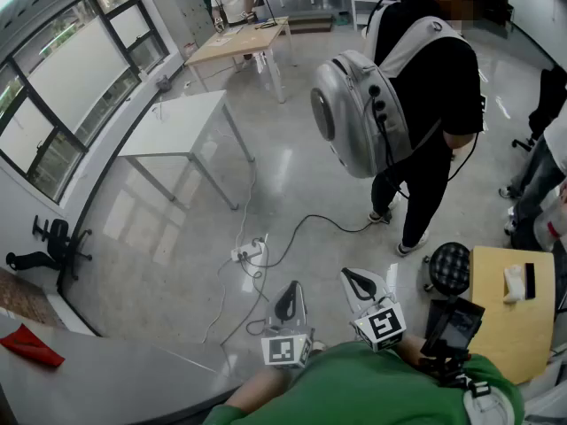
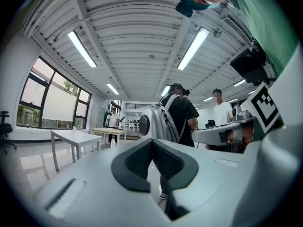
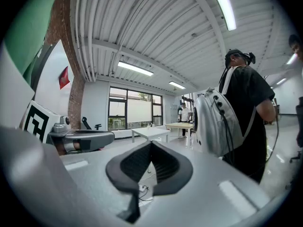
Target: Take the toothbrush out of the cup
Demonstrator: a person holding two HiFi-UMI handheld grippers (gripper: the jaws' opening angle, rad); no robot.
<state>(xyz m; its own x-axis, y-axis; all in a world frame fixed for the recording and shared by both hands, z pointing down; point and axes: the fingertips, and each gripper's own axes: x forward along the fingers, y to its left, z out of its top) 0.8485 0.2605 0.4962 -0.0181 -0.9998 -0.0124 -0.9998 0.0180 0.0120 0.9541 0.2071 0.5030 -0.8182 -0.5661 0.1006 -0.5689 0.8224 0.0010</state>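
The person in the green sleeve (image 1: 354,388) holds both tools close to the chest, pointing level out into the room rather than at any work surface. The left gripper (image 1: 288,301) has its dark jaws pressed together at the tip with nothing between them, as the left gripper view shows. The right gripper (image 1: 361,283), just beside it, likewise has its jaws meeting at the tip and is empty. Neither the toothbrush nor the cup shows in any view, so their place cannot be told. Ahead of the grippers, on the glossy floor, lies a power strip (image 1: 248,253) with cables trailing from it. Beyond it stands a person carrying a silver backpack (image 1: 359,113), back turned to the camera. A white table (image 1: 177,122) stands near the windows at the left, and a wooden table (image 1: 239,41) stands farther off behind it. A red cloth (image 1: 31,345) lies on a grey surface at the lower left. At the right are a small wooden tabletop (image 1: 509,326) and a stool with a checked seat (image 1: 450,268) just beside it.
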